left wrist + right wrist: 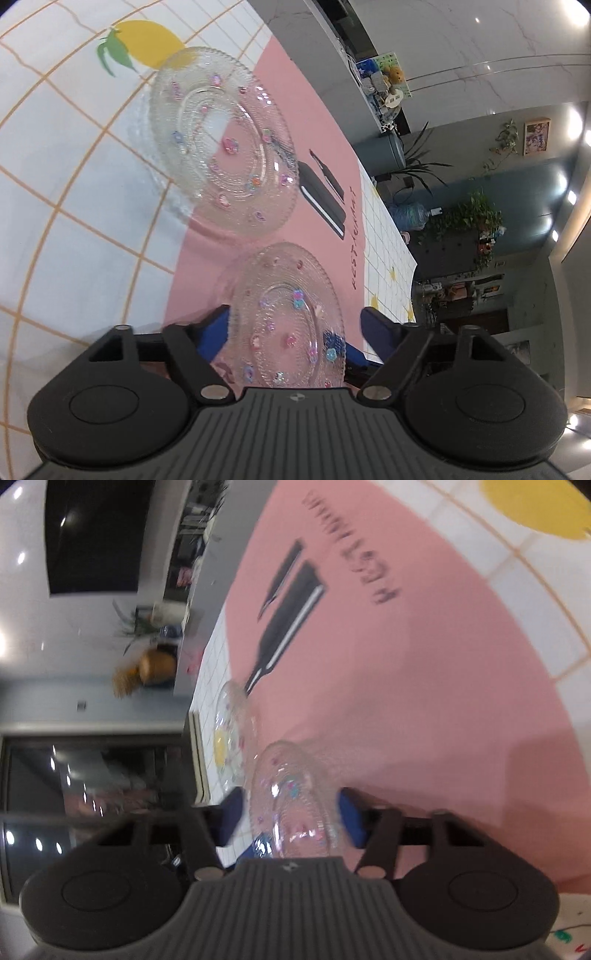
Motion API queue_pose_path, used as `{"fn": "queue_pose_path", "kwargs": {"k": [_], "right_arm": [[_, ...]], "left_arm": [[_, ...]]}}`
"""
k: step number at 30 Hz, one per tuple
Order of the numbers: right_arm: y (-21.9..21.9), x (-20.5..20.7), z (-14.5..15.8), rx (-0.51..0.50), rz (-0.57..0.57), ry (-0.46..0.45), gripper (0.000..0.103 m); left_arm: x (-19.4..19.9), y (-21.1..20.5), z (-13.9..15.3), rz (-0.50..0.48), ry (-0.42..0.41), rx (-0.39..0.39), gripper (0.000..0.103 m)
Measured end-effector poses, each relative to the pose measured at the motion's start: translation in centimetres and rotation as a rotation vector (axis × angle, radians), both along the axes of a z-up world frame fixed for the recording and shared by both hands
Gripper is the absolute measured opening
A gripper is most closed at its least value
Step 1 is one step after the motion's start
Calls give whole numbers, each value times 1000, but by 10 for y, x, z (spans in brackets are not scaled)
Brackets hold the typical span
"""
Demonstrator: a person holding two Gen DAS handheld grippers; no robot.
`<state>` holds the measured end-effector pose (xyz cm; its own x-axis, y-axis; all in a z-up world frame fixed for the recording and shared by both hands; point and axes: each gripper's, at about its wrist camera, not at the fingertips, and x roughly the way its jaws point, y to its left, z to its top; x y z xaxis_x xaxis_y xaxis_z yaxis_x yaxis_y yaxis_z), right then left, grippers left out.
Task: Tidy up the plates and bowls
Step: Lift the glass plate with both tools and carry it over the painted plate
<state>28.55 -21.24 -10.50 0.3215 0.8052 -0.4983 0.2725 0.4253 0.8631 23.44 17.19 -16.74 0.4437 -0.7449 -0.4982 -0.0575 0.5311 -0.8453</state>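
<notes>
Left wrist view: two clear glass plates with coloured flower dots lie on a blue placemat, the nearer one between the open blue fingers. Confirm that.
Wrong on the colour. The left wrist view shows the placemat is pink, not blue. The rest holds: farther plate, nearer plate between the left gripper's open fingers.

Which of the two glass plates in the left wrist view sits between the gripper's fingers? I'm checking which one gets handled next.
The near glass plate, low in the view, lies between the open left gripper. The far glass plate lies further up, near the yellow lemon print.
</notes>
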Motion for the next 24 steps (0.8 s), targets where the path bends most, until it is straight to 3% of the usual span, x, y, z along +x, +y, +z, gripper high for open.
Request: {"fn": "queue_pose_path", "kwargs": {"k": [1,5,7,8,10,11,13,18,21,24], "right_arm": [[5,1,3,-19,22,-21,51],[30,4,6,-17,114,-50,54],[34,4,2,8,105,-34,50],[34,3,-2,14,95,-23,44],[32,2,-8,14,68,-7,29],[29,0,-10,10,58,1,19],[26,-1,-16,12,46,21,10],[23,-3,-15,1,55,-1,9],[23,-4,-11,-11,58,-21,9],[26,-5,-5,-39,73,-57,9]], "left_arm": [[-1,-2,1,4,-2,4,101],[-2,-4,0,34,5,-32,98],[-2,0,-2,61,17,-42,83],[-2,2,-5,76,25,-53,78],[-2,5,-13,115,55,-68,55],[-2,9,-17,128,71,-84,51],[-2,13,-22,147,98,-106,40],[-3,16,-30,179,135,-128,28],[-3,14,-28,178,137,-93,18],[-3,12,-22,160,130,-54,16]]}}
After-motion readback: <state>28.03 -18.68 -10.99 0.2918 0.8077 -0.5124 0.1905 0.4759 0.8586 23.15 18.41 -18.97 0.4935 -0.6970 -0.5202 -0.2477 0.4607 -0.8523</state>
